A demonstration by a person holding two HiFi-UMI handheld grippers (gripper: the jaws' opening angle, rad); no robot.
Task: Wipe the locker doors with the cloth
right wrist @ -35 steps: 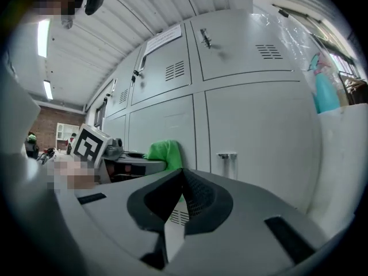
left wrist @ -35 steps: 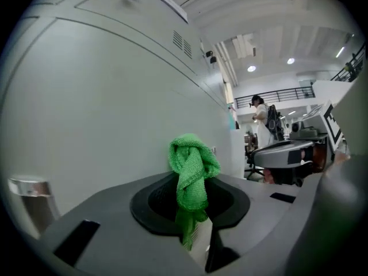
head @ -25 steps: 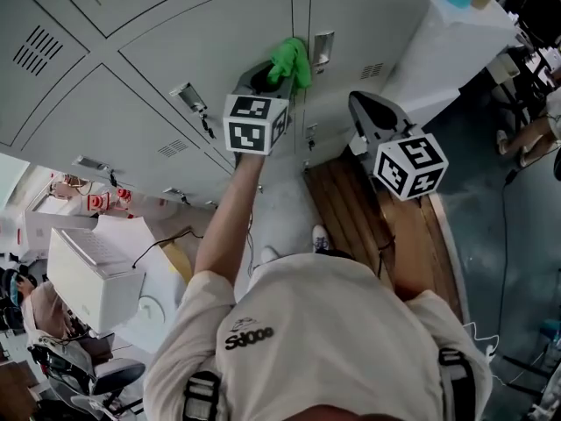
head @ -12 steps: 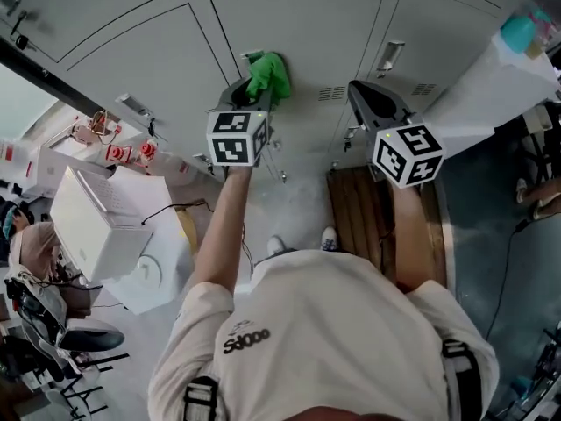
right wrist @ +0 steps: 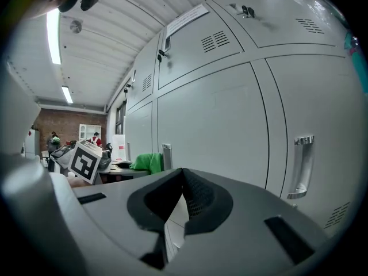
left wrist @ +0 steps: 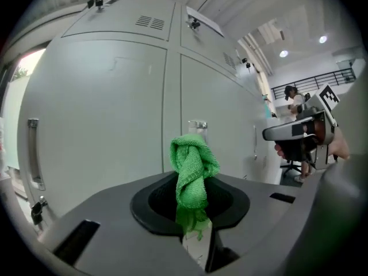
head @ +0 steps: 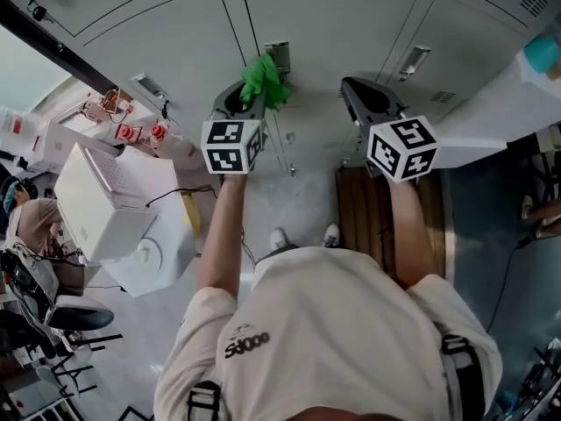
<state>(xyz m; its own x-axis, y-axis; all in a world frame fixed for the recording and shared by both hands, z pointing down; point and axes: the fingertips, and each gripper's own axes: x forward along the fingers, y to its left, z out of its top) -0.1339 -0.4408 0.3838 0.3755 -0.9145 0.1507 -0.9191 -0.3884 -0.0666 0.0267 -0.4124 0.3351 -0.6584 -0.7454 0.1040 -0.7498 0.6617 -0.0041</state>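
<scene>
The grey locker doors [head: 333,24] fill the top of the head view. A crumpled green cloth [head: 263,79] sticks out of my left gripper [head: 252,95], which is shut on it and holds it against a door just below a metal handle [head: 278,55]. In the left gripper view the cloth [left wrist: 192,171] stands up from the shut jaws in front of a door [left wrist: 98,114]. My right gripper [head: 358,95] hovers to the right, close to the lockers, shut with nothing in it. The right gripper view faces a door [right wrist: 213,125] and also shows the cloth [right wrist: 148,161].
A wooden platform [head: 377,209] lies on the floor below the right gripper. White boxes and equipment [head: 96,209] crowd the left side. A white counter with a teal cup [head: 543,55] stands at the right. More door handles [right wrist: 302,165] [left wrist: 33,148] project from the lockers.
My left gripper has carried the cloth leftward across the locker door, from beside one handle to just under another. The right gripper has moved along beside it, still shut.
</scene>
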